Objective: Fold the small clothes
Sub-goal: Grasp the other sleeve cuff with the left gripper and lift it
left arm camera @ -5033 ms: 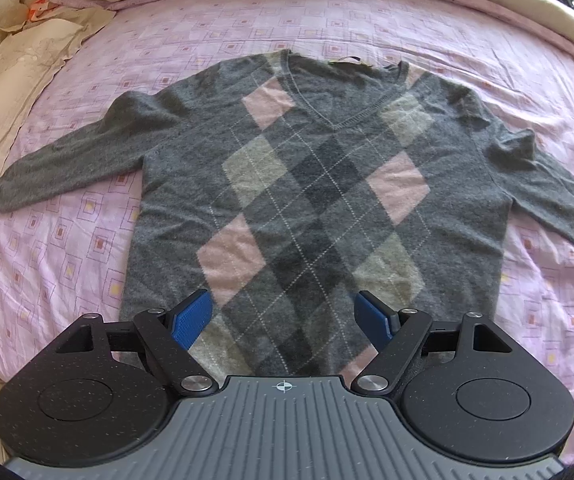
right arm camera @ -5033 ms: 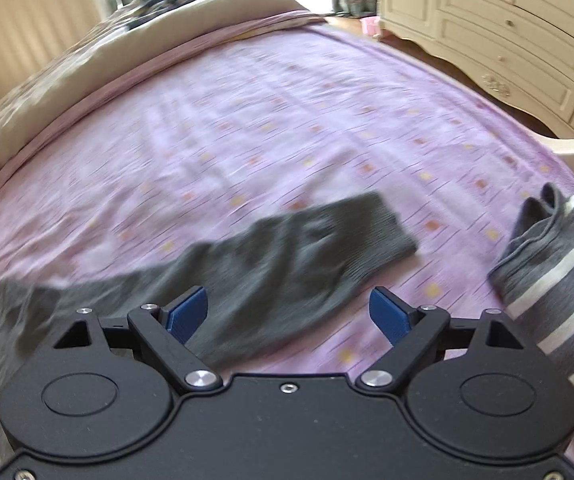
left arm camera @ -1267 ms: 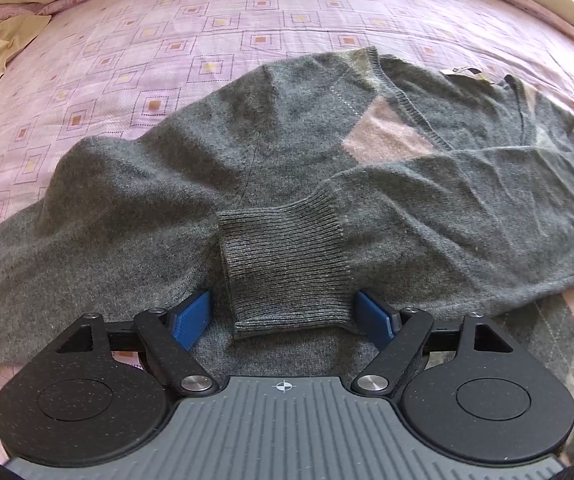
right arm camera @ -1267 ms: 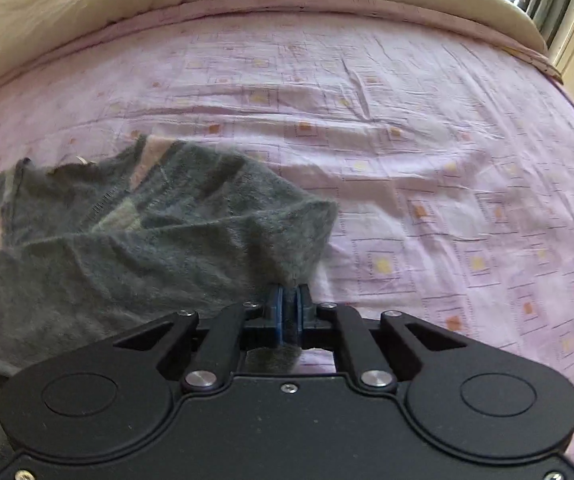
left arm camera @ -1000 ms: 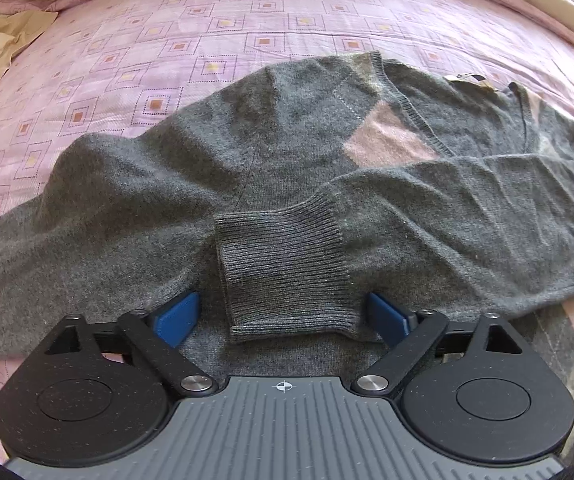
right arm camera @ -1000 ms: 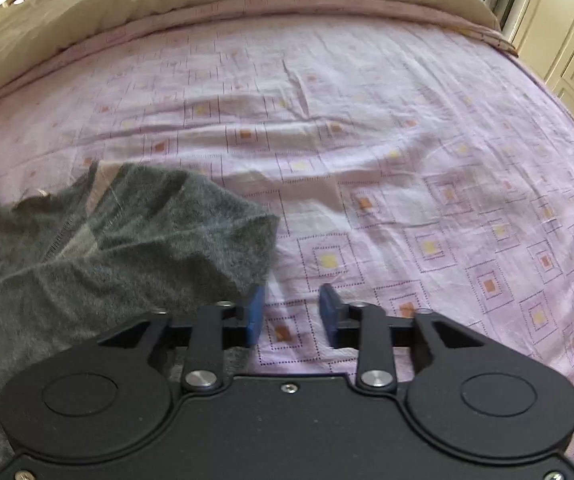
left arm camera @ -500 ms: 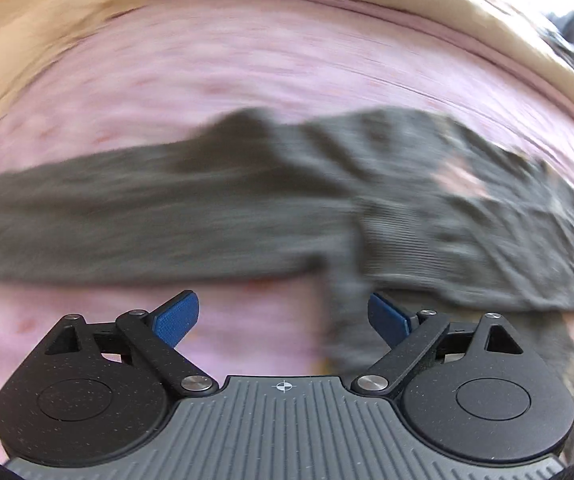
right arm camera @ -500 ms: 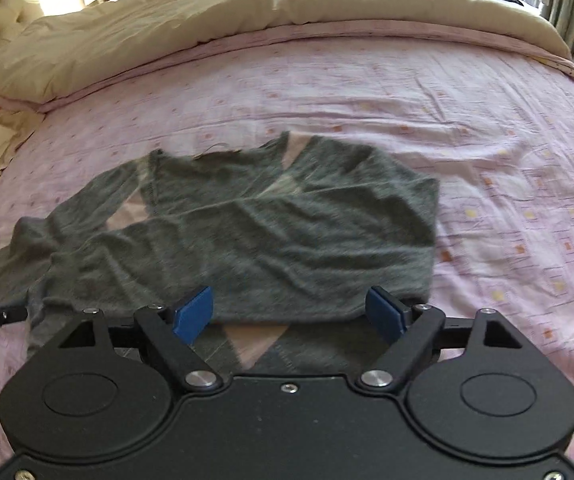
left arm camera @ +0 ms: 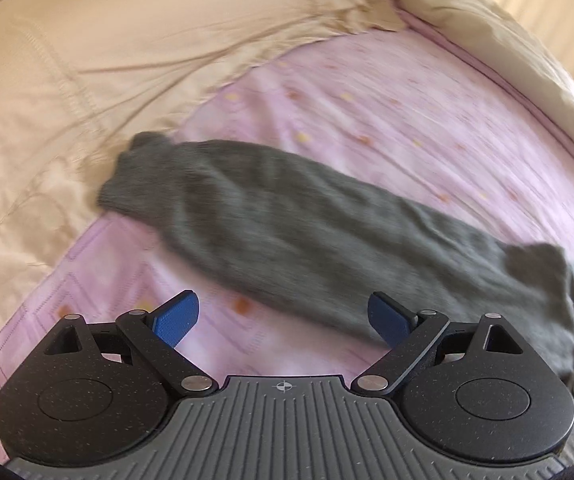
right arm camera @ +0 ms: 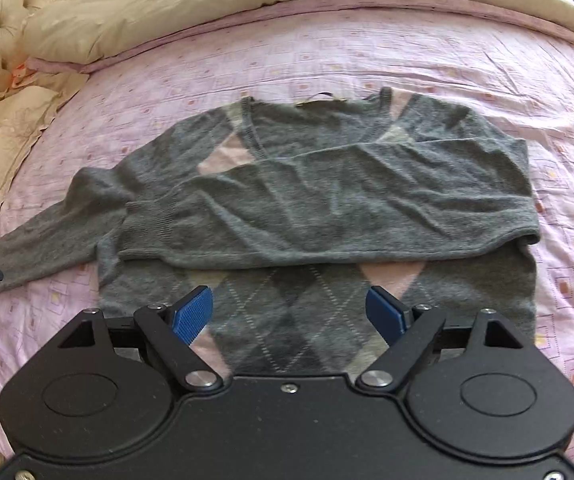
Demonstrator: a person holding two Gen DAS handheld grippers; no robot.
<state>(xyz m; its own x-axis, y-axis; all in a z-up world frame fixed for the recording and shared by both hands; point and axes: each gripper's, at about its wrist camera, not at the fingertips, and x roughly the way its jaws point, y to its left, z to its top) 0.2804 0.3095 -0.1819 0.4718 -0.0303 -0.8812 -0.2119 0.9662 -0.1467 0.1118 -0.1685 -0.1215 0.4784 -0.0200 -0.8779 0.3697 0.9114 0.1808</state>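
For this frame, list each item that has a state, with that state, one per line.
Sweater: flat on the bed, front up, partly folded.
Right sleeve: folded across the chest.
Left sleeve: stretched out, not yet folded.
Left hand-held gripper: open, empty, near the left sleeve.
Right hand-held gripper: open, empty, above the hem.

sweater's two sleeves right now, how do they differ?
The right-side sleeve is folded across the chest of the argyle sweater; the left-side sleeve lies stretched out on the pink bedsheet, unfolded.

The folded sleeve's ribbed cuff rests on the sweater body; the outstretched sleeve's cuff lies near the beige bedding.

Both are plain grey knit, and neither is held: the left gripper and right gripper are open.
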